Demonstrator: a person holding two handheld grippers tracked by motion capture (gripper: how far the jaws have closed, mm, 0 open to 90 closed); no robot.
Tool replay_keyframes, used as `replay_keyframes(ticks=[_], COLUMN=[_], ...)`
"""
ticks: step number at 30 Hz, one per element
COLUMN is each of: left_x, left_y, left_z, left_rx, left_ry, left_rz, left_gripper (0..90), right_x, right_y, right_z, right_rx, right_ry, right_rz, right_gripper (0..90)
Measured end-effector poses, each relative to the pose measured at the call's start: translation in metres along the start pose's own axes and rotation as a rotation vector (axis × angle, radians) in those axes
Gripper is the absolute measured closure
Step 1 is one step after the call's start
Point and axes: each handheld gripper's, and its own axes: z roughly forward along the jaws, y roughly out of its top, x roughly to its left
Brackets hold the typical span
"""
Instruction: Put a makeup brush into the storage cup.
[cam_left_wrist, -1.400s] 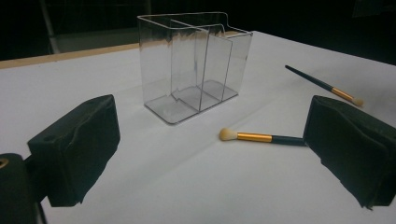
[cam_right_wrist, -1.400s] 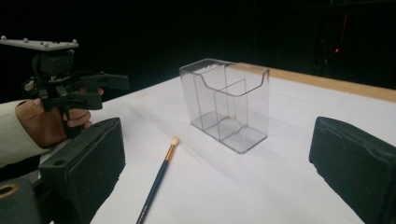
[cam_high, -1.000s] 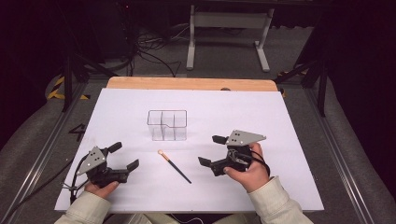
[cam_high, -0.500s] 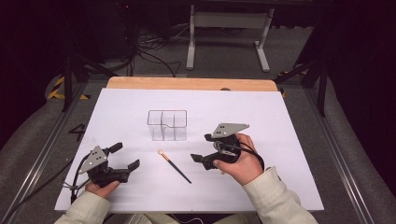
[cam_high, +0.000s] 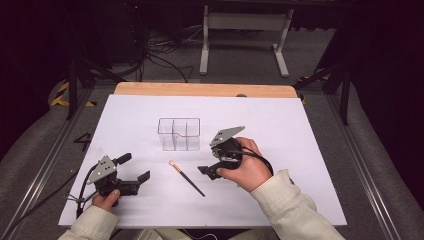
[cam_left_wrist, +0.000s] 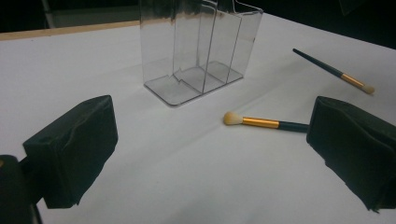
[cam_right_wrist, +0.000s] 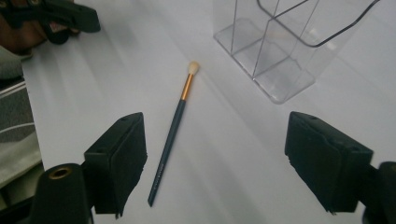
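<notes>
Your right gripper (cam_high: 212, 152) sits at about 5 o'clock from table centre in the high view, jaws spread wide and holding nothing, pointing toward 9 o'clock. In the right gripper view (cam_right_wrist: 215, 158) the two black jaws stand well apart with bare white surface between them.

Your left gripper (cam_high: 135, 167) rests at about 7 o'clock on the table, near the front edge, jaws likewise released and empty, aimed toward 3 o'clock. The left gripper view (cam_left_wrist: 210, 158) confirms a wide gap between its jaws.

Between the two grippers lies the makeup brush (cam_high: 186, 177), flat on the white table cover (cam_high: 280, 125). Dark handle, gold ferrule, pale bristle tip. In the high view the tip points to about 10 o'clock and the handle end to about 4 o'clock. It touches neither gripper. In the right gripper view the brush (cam_right_wrist: 173, 128) lies just beside the left-hand jaw.

The clear acrylic organizer (cam_high: 179, 134) stands upright at about 12 o'clock from the brush, near it but apart. Its compartments look empty.

The left gripper view also shows a second brush (cam_left_wrist: 334, 71) of the same kind beyond the first, at about 2 o'clock.
</notes>
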Motion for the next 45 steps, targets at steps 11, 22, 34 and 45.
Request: replay_keyframes(ticks=[11,22,34,45], left_x=[-0.001,-0.001,-0.001,-0.001], left_y=[0.0,0.0,0.0,0.0], left_z=[0.0,0.001,0.001,0.001], left_rx=[-0.006,-0.006,-0.002,-0.002], left_ry=[-0.012,-0.014,-0.018,-0.019], left_rz=[0.014,0.017,0.02,0.021], left_gripper=[1.5,1.6,1.6,1.6], right_x=[0.007,0.013,0.019,0.022], right_y=[0.015,0.021,0.025,0.026], right_z=[0.019,0.038,0.06,0.077], right_rx=[0.129,0.182,0.263,0.338], right_ry=[-0.007,0.01,0.006,0.009], right_rz=[-0.022,-0.025,-0.023,0.021], right_gripper=[25.9,27.1,28.3,49.2])
